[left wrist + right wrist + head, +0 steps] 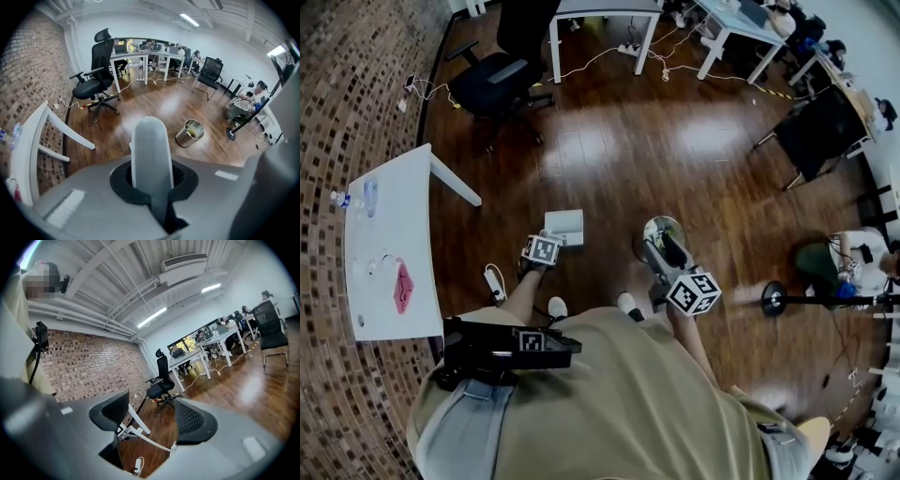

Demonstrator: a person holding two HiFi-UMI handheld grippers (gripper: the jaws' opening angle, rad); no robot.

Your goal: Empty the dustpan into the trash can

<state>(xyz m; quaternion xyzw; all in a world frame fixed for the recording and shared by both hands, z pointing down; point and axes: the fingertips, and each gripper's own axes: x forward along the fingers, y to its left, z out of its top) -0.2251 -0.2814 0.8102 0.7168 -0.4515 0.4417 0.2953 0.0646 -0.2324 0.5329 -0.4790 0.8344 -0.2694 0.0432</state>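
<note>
We find the left hand-held gripper (551,240) clamped on the handle of the dustpan (565,225), just left of the trash can (659,229). The right hand-held gripper (152,420), jaws apart and empty, overlaps the can's rim. Table (389,234) at left; office chair (492,80) beyond.

The floor (656,141) under you is dark wood, polished glossy enough to mirror the lights. Your trash can (190,133) is shiny bare metal. The dustpan handle (149,150) looks like smooth, matt grey plastic. The wall (28,70) is rough brick, and the table (394,216) top is smooth, matt white.
</note>
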